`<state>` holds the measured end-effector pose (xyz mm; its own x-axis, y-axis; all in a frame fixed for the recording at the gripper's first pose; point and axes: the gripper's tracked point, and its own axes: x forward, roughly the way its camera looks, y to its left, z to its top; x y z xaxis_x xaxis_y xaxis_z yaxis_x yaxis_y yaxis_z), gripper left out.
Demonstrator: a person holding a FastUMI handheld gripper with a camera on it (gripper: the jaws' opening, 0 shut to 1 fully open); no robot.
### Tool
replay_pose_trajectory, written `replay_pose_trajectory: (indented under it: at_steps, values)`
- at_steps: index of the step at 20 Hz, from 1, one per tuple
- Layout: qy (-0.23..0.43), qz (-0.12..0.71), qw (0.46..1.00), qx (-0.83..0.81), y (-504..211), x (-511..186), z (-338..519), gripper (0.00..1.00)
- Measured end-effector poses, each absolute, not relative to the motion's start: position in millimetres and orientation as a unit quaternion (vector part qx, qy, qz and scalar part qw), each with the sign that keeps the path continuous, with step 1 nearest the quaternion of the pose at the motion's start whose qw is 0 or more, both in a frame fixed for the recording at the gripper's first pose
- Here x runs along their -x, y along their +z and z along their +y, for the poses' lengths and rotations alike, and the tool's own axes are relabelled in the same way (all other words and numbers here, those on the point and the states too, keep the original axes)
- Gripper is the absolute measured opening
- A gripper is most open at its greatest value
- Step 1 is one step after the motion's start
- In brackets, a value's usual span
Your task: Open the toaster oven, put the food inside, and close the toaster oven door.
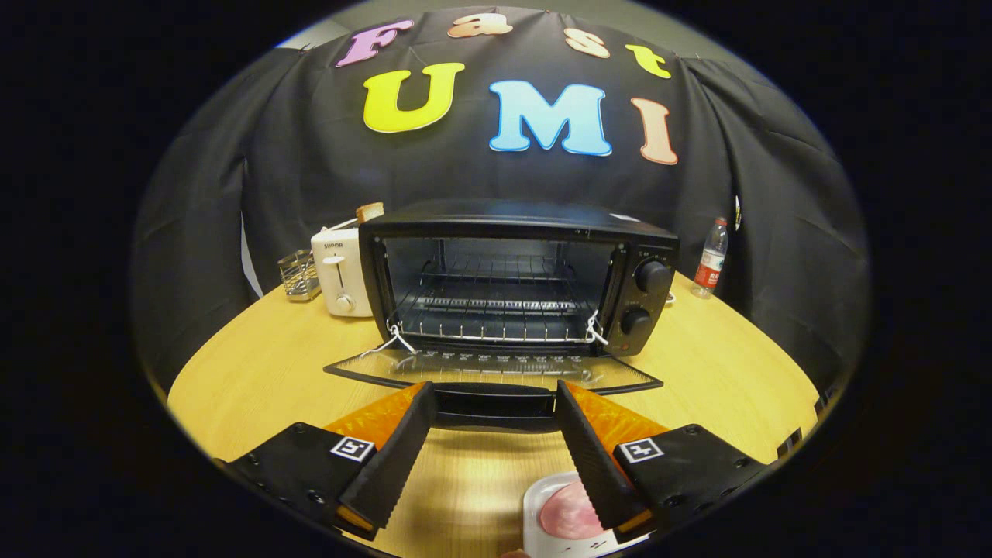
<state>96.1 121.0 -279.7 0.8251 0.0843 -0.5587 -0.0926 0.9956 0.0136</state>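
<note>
A black toaster oven [518,279] stands on the round wooden table [256,380] with its glass door [496,368] folded down flat toward me. Its wire rack [492,310] inside is bare. The door's dark handle [496,404] lies just beyond my fingertips. My gripper [494,399] is open, with the fingers spread wide on either side of the handle and nothing between them. A white tray with pink food [562,511] sits on the table close to me, partly hidden under the right finger [593,457].
To the left of the oven stands a white pop-up toaster [341,271] with a slice of bread [370,211] sticking out, and a small wire holder [299,275] beside it. A plastic bottle [710,260] stands to the oven's right.
</note>
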Motion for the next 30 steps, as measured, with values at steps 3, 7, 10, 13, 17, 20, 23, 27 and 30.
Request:
replay_pose_trajectory:
  at_steps: [3,7,10,13,17,20,23,27,30]
  values:
    - [0.051,0.306,0.951,-0.005,-278,-80,119,0.99]
    - [0.057,0.315,0.947,-0.023,-260,-54,105,0.99]
    - [0.060,0.314,0.947,-0.038,-244,-38,89,0.98]
    - [0.086,0.339,0.935,-0.051,-243,-23,76,0.98]
    - [0.120,0.371,0.919,-0.058,-239,-16,51,0.97]
    - [0.143,0.395,0.905,-0.070,-242,-12,36,0.97]
    - [0.161,0.422,0.888,-0.084,-248,-11,22,0.97]
    - [0.176,0.456,0.866,-0.101,-259,-9,3,0.99]
    - [0.184,0.483,0.851,-0.092,-272,-3,-13,0.99]
